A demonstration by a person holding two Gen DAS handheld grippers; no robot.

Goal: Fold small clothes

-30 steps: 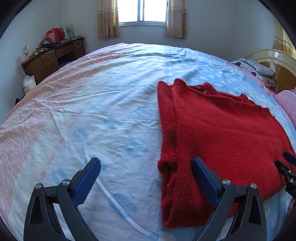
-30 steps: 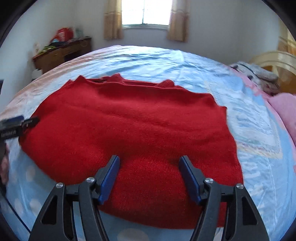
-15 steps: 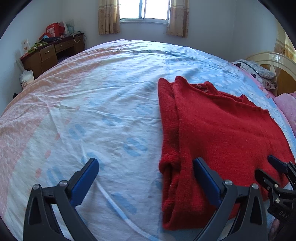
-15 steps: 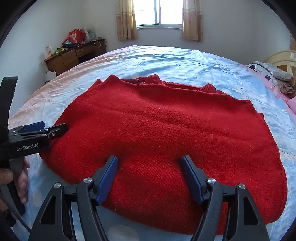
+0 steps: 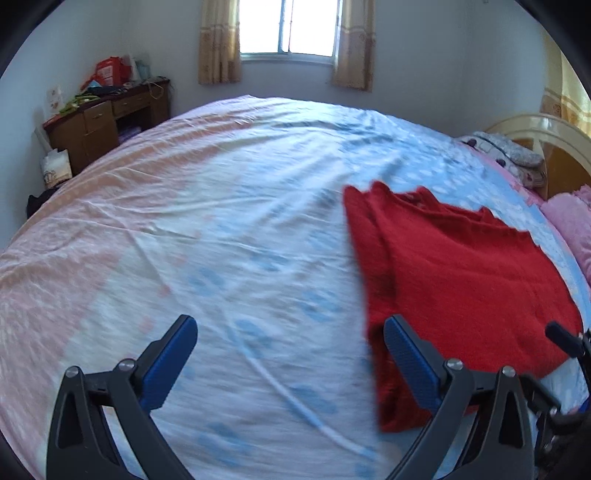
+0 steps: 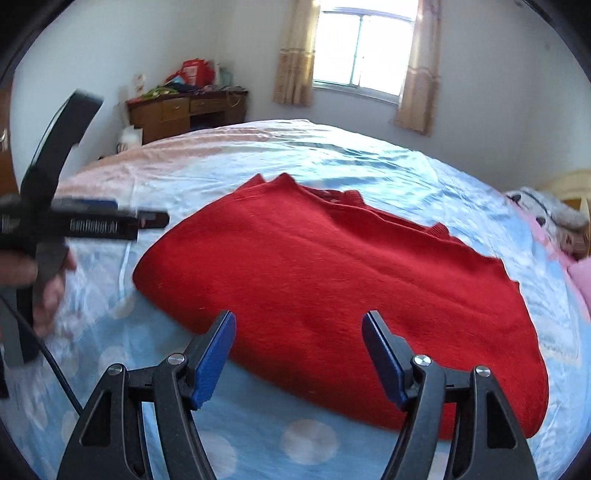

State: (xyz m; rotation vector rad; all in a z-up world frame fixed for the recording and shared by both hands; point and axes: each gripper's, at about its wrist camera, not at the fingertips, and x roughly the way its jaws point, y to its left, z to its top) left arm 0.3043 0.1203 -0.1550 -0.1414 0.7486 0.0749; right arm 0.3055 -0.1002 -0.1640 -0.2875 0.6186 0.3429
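Observation:
A red knitted sweater (image 6: pixel 332 280) lies flat on the bed, its left edge doubled over into a thick fold (image 5: pixel 380 295). My left gripper (image 5: pixel 291 350) is open above the bare sheet, its right finger (image 5: pixel 410 362) over the sweater's folded edge, nothing between the pads. In the right wrist view my right gripper (image 6: pixel 299 350) is open just above the sweater's near hem, holding nothing. The left gripper also shows at that view's left edge (image 6: pixel 110 225), held by a hand (image 6: pixel 48 291).
The bed sheet (image 5: pixel 221 240) is pale blue and pink with dots. A wooden desk (image 5: pixel 107 122) with clutter stands by the far left wall. Pillows and a headboard (image 5: pixel 532 140) lie at the right. A window (image 5: pixel 288 26) is behind.
Both grippers drew back from the sweater; it now sits further right in the left view. The right gripper rolled, tilting its view, and the left gripper left the sweater's edge.

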